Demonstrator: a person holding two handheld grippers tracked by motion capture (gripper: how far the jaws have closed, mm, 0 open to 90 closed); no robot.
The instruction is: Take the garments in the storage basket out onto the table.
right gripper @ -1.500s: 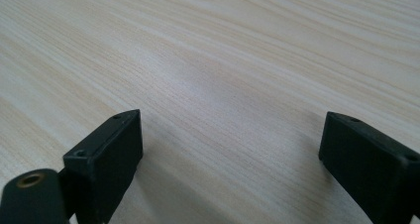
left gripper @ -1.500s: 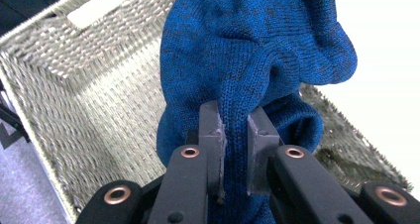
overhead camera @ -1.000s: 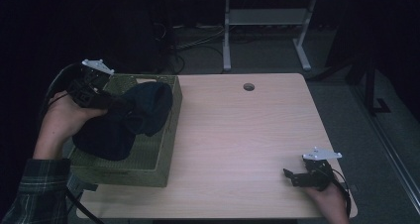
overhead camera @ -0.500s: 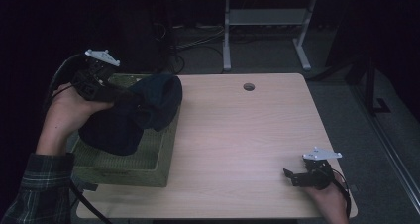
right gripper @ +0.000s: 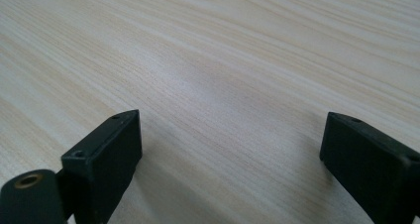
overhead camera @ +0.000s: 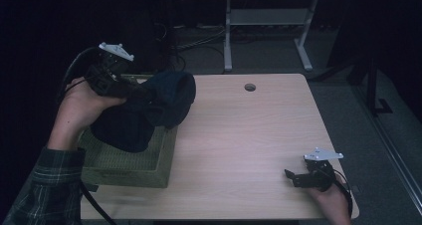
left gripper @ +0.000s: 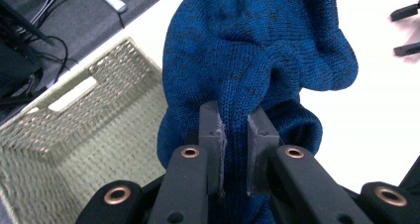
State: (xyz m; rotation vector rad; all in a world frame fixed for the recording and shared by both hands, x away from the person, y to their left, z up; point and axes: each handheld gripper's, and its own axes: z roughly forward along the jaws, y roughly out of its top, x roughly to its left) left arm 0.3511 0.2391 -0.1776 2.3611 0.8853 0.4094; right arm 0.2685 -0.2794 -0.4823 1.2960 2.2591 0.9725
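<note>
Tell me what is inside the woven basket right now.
The blue knitted garment hangs partly over the woven basket, pinched by the left hand-held gripper. Bare woven floor shows beside it; the part beneath the garment is hidden.

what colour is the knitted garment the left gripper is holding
Blue, flecked with darker specks; the knitted garment shows best in the left gripper view.

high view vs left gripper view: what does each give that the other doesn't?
High view alone: the person's forearms, the right hand-held gripper resting open at the near right corner of the table, and the table's cable hole. Left gripper view alone: the left hand-held gripper pads pinching a fold of the blue knit garment, and the woven wall and handle slot of the basket. Both: garment, basket, tabletop.
</note>
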